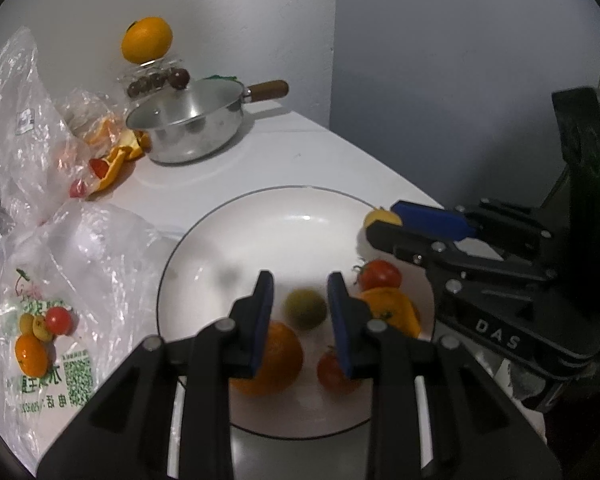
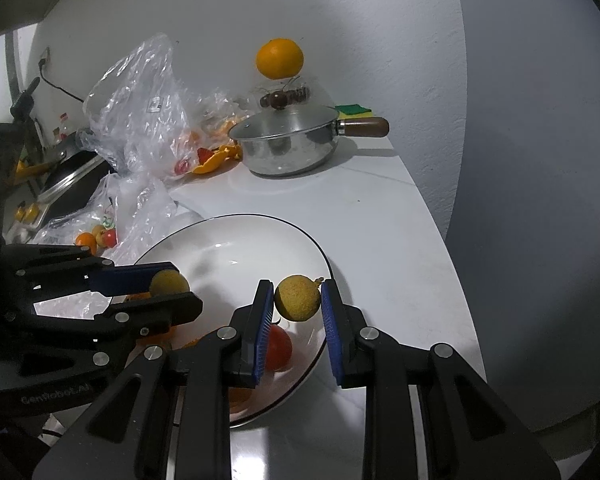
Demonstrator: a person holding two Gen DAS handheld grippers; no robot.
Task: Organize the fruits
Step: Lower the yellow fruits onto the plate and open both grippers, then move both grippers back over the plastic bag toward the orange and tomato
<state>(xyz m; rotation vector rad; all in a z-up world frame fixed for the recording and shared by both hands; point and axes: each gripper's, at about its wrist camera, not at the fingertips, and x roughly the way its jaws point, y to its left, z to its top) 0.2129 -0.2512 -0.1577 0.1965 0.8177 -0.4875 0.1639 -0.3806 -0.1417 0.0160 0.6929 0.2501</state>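
Each gripper, left (image 2: 176,292) and right (image 2: 296,300), was clamped on a yellow fruit (image 2: 298,298) above the plate (image 2: 236,248), the bowl lying at six o'clock below.

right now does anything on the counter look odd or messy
Yes: an orange is perched on a clear container of dark fruits behind the pot, looking precarious. Loose orange peel lies beside the crumpled plastic bags.

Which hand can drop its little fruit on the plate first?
Probably the left gripper: its greenish fruit hangs over the plate's middle. The right gripper's yellow fruit sits by the rim.
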